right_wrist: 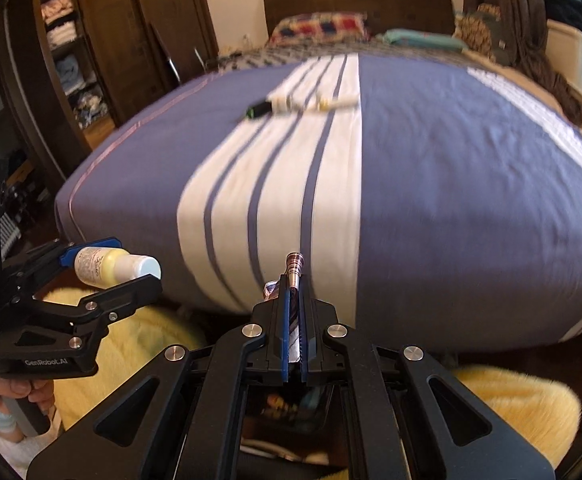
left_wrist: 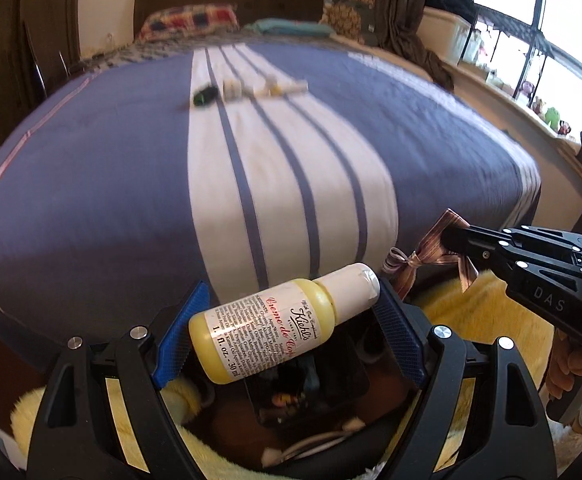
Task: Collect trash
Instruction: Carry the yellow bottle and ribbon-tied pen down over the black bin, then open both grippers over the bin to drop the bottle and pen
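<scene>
My left gripper (left_wrist: 291, 312) is shut on a small yellow lotion bottle (left_wrist: 283, 324) with a white cap, which lies crosswise between the blue pads. The same bottle (right_wrist: 107, 266) shows at the left of the right wrist view. My right gripper (right_wrist: 293, 300) is shut on a striped brown ribbon bow (right_wrist: 294, 268). From the left wrist view that bow (left_wrist: 423, 256) sticks out of the black fingertips. Both grippers hang past the foot of the bed, over a dark bin (left_wrist: 303, 400) holding several items. More small litter (left_wrist: 231, 90), including a green-black piece (left_wrist: 205, 96), lies far up the bedspread.
The bed (right_wrist: 431, 200) has a blue cover with white stripes and pillows at the headboard. A fluffy yellow rug (right_wrist: 523, 400) surrounds the bin (right_wrist: 287, 408). A wooden wardrobe (right_wrist: 103, 40) stands left. A window sill (left_wrist: 531, 108) with trinkets runs along the right.
</scene>
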